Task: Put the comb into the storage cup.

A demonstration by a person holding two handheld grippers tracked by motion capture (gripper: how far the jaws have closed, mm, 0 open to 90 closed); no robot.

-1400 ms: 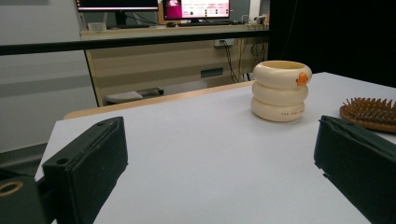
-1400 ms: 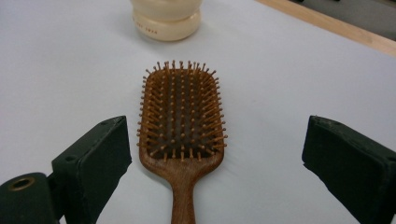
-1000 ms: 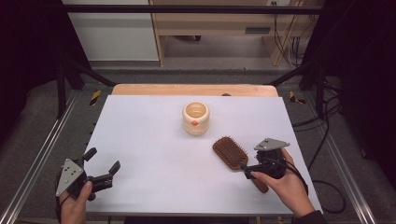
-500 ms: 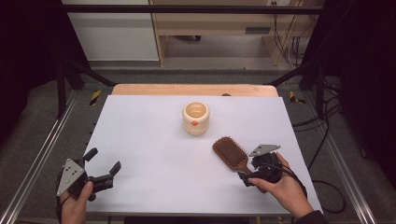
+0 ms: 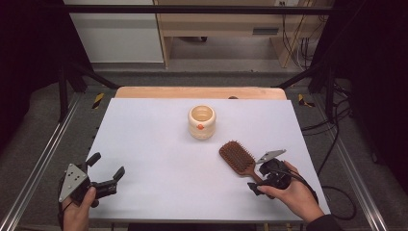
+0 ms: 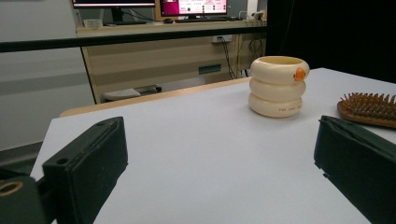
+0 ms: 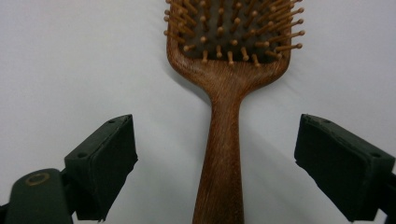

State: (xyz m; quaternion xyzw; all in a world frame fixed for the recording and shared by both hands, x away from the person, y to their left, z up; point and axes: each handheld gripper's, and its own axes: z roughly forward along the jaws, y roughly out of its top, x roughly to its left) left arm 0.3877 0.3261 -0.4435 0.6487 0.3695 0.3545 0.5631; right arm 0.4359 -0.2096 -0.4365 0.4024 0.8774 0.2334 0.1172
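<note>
- Right claw low over the near right part of the table, held in the person's right hand.
- Jaws of the right claw spread wide, one on each side of the hairbrush handle; clear gaps to both jaws in the right gripper view, no contact, nothing gripped.
- Hairbrush flat on the table, bristles up, handle running back between the right claw's jaws, head straight ahead of that claw and beyond its tips.
- In the high view, hairbrush at a slant: head up and to the left of the right claw, handle end under the claw's front.
- Cup, cream with a ribbed stacked-ring wall and a small orange mark, upright, farther out than the hairbrush head and to the left of the right claw; well apart from the brush.
- Left claw low over the near left corner of the table, held in the person's left hand.
- Jaws of the left claw wide apart, empty; bare table between them in the left gripper view.
- From the left claw: cup ahead and to the right, well off; hairbrush head farther right, just past the right jaw's tip.
- Both claws well apart from each other, at opposite near corners.
</note>
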